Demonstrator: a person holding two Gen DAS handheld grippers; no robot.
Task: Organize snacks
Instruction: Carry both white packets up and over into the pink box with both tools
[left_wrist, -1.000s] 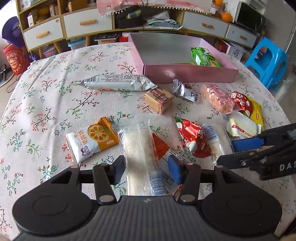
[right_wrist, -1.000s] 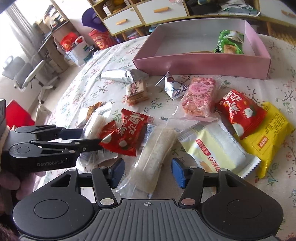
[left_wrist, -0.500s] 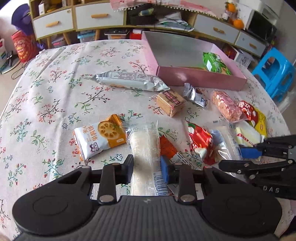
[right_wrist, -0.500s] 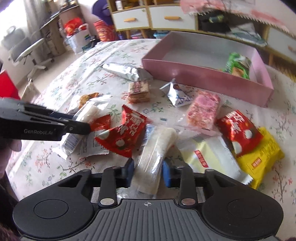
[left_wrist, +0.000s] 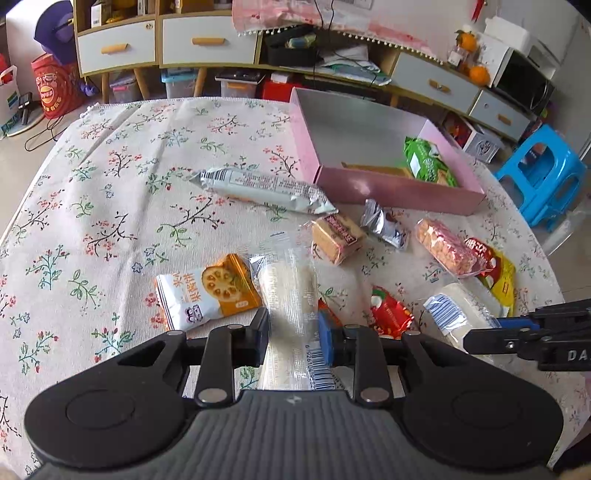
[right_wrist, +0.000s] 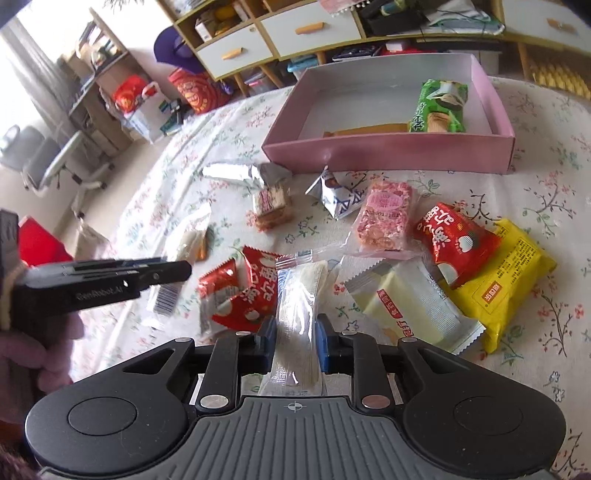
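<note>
Floral-clothed table bears snacks, pink box

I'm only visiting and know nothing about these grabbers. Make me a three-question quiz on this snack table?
1. True or false: the pink box holds no snacks yet.
2. What is the right gripper clamped on?
3. Which packet lies directly left of the wrapped white roll in the left gripper: A) yellow packet, B) orange-and-white biscuit packet, C) silver pouch?

Key: 1. False: a green packet lies inside. 2. A clear-wrapped white roll. 3. B.
</note>
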